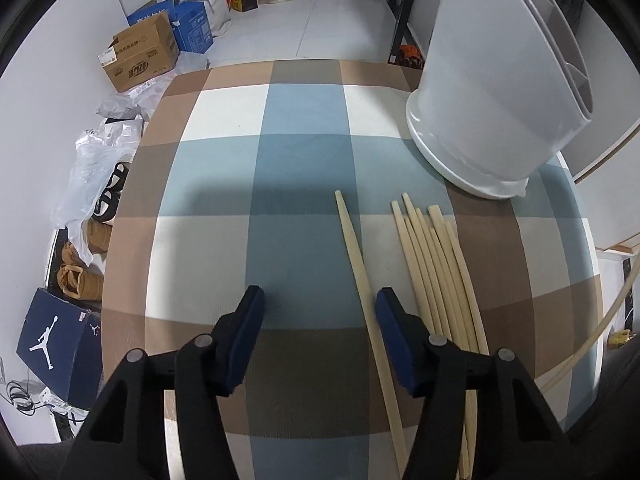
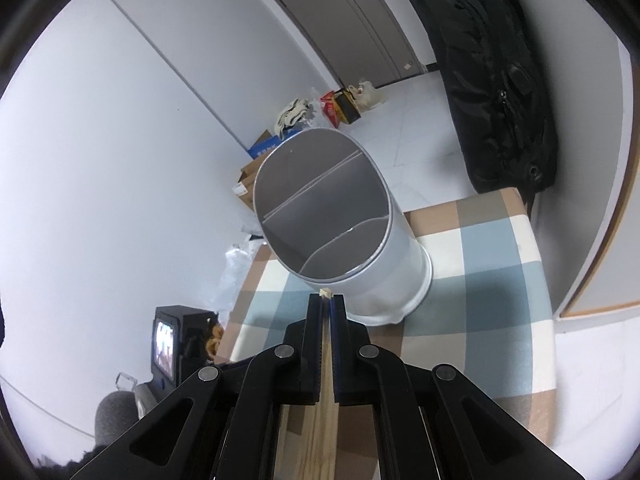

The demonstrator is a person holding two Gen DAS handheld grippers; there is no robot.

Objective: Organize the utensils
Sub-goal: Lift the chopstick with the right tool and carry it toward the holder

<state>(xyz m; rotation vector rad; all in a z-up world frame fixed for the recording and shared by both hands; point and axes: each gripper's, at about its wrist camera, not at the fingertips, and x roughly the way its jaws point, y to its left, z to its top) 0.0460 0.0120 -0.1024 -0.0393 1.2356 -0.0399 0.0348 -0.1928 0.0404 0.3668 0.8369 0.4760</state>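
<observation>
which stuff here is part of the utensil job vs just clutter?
Job:
- chopsticks lying on the table
- single chopstick apart from them
- chopstick held in right gripper
- white divided holder
- left gripper, open

Clutter:
- cardboard boxes
- shoes
- black bag

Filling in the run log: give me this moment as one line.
left tool open over single chopstick | right tool shut on chopstick, aimed at utensil holder | loose chopsticks on checked tablecloth
</observation>
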